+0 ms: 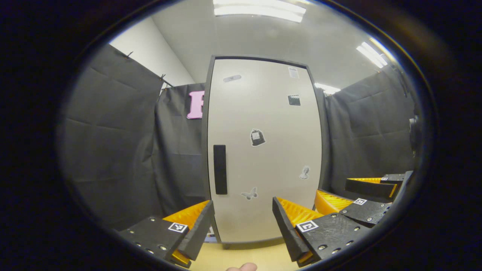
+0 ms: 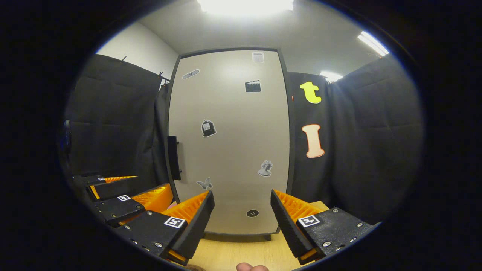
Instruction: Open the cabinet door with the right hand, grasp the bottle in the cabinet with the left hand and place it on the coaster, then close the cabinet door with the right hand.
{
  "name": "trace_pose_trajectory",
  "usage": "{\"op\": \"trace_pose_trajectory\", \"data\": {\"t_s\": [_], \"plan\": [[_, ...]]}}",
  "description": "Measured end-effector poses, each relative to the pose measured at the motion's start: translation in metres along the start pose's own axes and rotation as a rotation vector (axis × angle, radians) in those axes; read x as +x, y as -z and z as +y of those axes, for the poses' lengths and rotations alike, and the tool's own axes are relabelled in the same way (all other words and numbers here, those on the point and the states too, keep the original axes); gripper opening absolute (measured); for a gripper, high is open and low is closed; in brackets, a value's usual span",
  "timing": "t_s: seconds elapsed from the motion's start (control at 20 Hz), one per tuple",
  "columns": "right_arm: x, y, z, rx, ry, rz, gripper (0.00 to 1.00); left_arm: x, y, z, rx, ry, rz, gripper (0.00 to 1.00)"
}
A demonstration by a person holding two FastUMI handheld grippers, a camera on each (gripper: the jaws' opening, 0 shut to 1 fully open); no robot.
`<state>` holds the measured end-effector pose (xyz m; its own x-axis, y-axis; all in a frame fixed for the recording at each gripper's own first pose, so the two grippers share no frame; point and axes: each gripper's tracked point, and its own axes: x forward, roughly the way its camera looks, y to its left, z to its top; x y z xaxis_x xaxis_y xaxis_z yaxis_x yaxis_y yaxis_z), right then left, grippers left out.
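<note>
A tall pale cabinet door (image 1: 263, 150) stands closed in front of me, with a black vertical handle (image 1: 220, 169) near its left edge and several stickers on it. My left gripper (image 1: 243, 220) is open, short of the door's lower part. The right gripper view has the same door (image 2: 229, 143) and its handle (image 2: 173, 158) seen from the side. There my right gripper (image 2: 243, 214) is open too, empty, short of the door. The right gripper (image 1: 356, 197) appears at the lower right of the left gripper view, and the left gripper (image 2: 128, 194) at the lower left of the right gripper view.
The cabinet stands on a light wooden tabletop (image 2: 233, 256). Black cloth walls (image 1: 116, 143) close in both sides. A fingertip (image 2: 250, 267) shows at the bottom edge of each view.
</note>
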<state>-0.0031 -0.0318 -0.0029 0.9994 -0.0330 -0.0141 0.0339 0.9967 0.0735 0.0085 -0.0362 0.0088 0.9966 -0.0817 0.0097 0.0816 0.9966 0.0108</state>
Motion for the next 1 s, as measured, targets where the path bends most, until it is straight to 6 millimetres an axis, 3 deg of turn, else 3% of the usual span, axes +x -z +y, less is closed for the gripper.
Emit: {"op": "trace_pose_trajectory", "data": {"t_s": [0.35, 0.65, 0.85, 1.0], "plan": [[-0.002, 0.003, -0.007, 0.001, 0.013, 0.006, 0.93, -0.006, 0.01, -0.001, -0.014, -0.053, 0.03, 0.91], [0.008, -0.005, 0.004, 0.025, -0.031, -0.01, 0.93, -0.011, 0.005, -0.001, 0.043, -0.04, -0.004, 0.91], [0.023, -0.013, 0.02, -0.002, -0.063, -0.028, 0.93, -0.024, 0.007, 0.018, 0.026, -0.067, -0.017, 0.89], [0.038, -0.016, 0.042, -0.014, -0.11, -0.03, 0.93, -0.037, 0.017, 0.047, 0.014, -0.122, 0.019, 0.9]]}}
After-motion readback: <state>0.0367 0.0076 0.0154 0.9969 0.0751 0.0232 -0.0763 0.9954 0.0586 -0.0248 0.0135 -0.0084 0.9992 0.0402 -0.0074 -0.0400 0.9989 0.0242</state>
